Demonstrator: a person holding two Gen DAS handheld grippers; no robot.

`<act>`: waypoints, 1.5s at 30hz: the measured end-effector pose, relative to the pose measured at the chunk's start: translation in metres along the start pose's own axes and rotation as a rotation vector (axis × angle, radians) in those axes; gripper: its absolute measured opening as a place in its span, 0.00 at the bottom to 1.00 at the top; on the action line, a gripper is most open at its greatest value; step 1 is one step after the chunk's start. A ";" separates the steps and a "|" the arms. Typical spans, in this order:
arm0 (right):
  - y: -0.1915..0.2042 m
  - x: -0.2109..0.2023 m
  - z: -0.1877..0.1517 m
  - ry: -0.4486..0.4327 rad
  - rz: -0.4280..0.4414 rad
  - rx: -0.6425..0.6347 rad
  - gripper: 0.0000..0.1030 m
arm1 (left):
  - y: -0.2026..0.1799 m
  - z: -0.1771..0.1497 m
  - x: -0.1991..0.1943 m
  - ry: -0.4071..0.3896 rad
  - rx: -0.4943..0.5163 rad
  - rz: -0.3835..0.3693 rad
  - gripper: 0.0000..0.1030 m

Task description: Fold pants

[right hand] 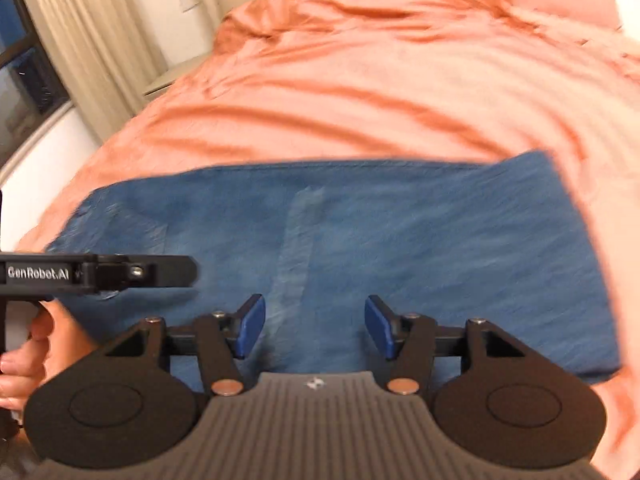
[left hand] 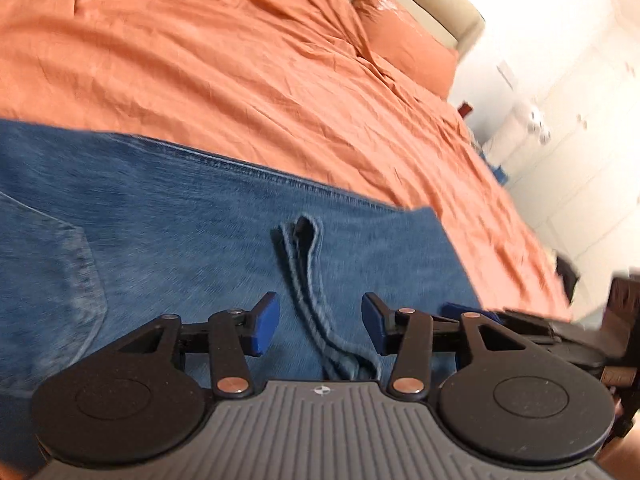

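— Jeans [left hand: 168, 216] lie folded on the near bed [left hand: 200, 60]; left gripper [left hand: 320, 326] and right gripper [right hand: 315, 327] half open, empty.
— Smooth flat first (mind that loop), then pinch the near edge.

- Blue denim pants [left hand: 180, 216], paler faded seam strip [right hand: 294, 256]
- Plain orange bedsheet [left hand: 200, 68], matching orange pillow [left hand: 404, 48] upper right
- Cream curtain [right hand: 88, 36], upper left

Home bedroom – bed [left hand: 240, 80] with orange sheet, pillow [left hand: 404, 44], curtained window [right hand: 28, 80].
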State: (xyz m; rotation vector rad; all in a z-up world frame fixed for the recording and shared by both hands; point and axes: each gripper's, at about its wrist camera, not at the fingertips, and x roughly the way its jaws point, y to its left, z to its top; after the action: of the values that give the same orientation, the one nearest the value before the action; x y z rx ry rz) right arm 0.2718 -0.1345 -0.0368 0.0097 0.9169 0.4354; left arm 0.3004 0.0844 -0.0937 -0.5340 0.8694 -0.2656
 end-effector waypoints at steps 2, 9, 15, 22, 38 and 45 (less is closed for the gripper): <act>-0.024 -0.002 0.004 -0.012 -0.059 0.016 0.51 | 0.009 0.007 0.017 -0.002 -0.066 -0.033 0.53; -0.093 -0.009 0.007 -0.037 -0.156 0.069 0.50 | 0.025 0.026 0.073 0.015 -0.121 0.002 0.46; -0.133 -0.012 0.009 -0.056 -0.216 0.063 0.27 | 0.014 0.024 0.077 -0.008 -0.042 -0.001 0.06; -0.153 -0.015 0.019 -0.092 -0.229 0.064 0.02 | -0.038 0.046 0.038 -0.138 0.177 -0.010 0.05; -0.158 0.093 0.085 -0.025 -0.214 0.080 0.00 | 0.004 0.038 0.096 0.034 0.211 0.166 0.06; -0.165 0.118 0.080 0.039 -0.218 0.080 0.00 | 0.003 0.041 0.094 0.041 0.203 0.170 0.13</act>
State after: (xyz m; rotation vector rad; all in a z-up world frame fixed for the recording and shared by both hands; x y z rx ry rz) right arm 0.4552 -0.2275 -0.1098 -0.0254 0.9617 0.1965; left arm 0.3909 0.0598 -0.1350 -0.2646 0.9102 -0.2071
